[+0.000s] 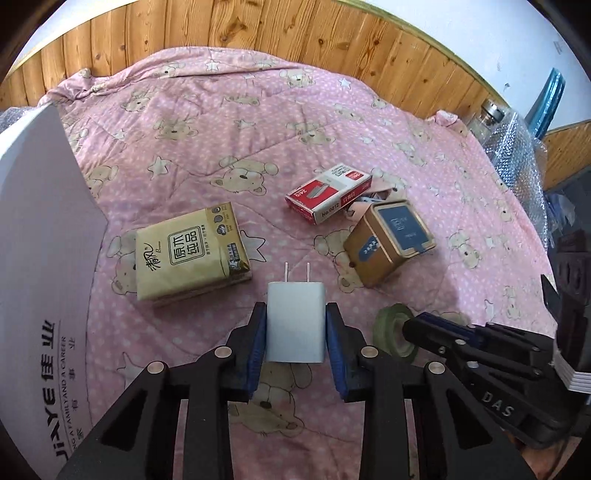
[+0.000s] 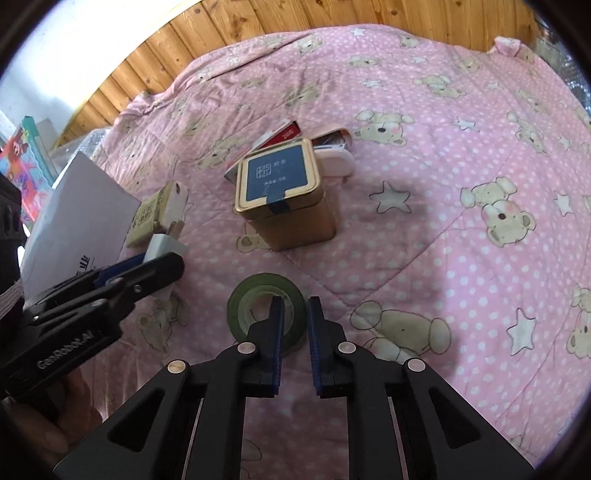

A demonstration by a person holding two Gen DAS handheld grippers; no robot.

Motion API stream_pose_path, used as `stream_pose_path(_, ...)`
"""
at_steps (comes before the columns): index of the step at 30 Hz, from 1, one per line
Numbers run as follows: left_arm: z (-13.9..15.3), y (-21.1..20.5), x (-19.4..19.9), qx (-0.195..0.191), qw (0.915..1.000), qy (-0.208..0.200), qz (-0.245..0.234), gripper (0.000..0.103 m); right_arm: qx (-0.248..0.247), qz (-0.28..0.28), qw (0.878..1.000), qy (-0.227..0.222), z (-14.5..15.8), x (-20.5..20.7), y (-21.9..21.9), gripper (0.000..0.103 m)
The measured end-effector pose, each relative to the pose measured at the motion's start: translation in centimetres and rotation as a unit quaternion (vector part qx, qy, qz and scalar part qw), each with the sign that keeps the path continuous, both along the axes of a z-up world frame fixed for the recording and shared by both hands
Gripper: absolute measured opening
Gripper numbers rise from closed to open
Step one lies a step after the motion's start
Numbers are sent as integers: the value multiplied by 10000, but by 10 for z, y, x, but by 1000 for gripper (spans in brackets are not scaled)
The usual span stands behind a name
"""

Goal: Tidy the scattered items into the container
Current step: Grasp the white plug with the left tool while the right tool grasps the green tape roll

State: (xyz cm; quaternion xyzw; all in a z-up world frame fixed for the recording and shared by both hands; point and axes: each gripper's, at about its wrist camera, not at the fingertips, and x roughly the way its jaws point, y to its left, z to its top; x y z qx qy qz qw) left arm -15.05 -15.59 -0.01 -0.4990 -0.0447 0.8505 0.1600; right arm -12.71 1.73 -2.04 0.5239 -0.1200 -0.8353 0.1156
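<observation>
My left gripper (image 1: 295, 317) is shut on a white charger plug (image 1: 295, 325), prongs pointing away, above the pink bear quilt (image 1: 221, 129). The white box container (image 1: 44, 258) stands at the left. On the quilt lie a tan tissue pack (image 1: 192, 251), a red-and-white staples box (image 1: 328, 192), a gold tin (image 1: 388, 243) and a green tape roll (image 1: 388, 325). In the right wrist view my right gripper (image 2: 295, 308) straddles the wall of the tape roll (image 2: 255, 295), one finger in its hole, jaws nearly together on it. The tin (image 2: 284, 192) stands beyond. The left gripper (image 2: 162, 258) with the charger (image 2: 162, 247) shows at the left.
A small white case (image 2: 336, 158) and the staples box (image 2: 280, 134) lie behind the tin. Wooden panelling (image 1: 295, 33) borders the bed's far side. A glass jar (image 1: 491, 114) and bubble wrap sit off the right edge. A colourful box (image 2: 26, 158) stands beyond the container (image 2: 74, 206).
</observation>
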Motion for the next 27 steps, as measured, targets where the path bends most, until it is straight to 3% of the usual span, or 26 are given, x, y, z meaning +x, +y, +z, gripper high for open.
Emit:
stream_pose_path(5,1,-6,9,-48,9999,-84,34,32,238,178,9995,83,-2,0,-11,22)
stream_pose_path(9,-20,-3,7,-235,9991,-323,113,32,237,85,9997,58,3,2,-7,16)
stream_pose_path(13,-23,-1,13,-235,9995,-143,139,32,344,51,9993,124,12,9,-5,16)
stream_pose_path(17,-25,0,17,-309,9995,11,56,32,495,124,9987,48,-2,9,-9,19)
stream_pose_path(22,-22,-6,19,-180,9998,-74,109,33,295,-38,9995,44,1,13,-3,17)
stream_pose_path(27,-2,-8,30,-73,9999,43,143,33,120,-111,9998,79,14,21,3,16)
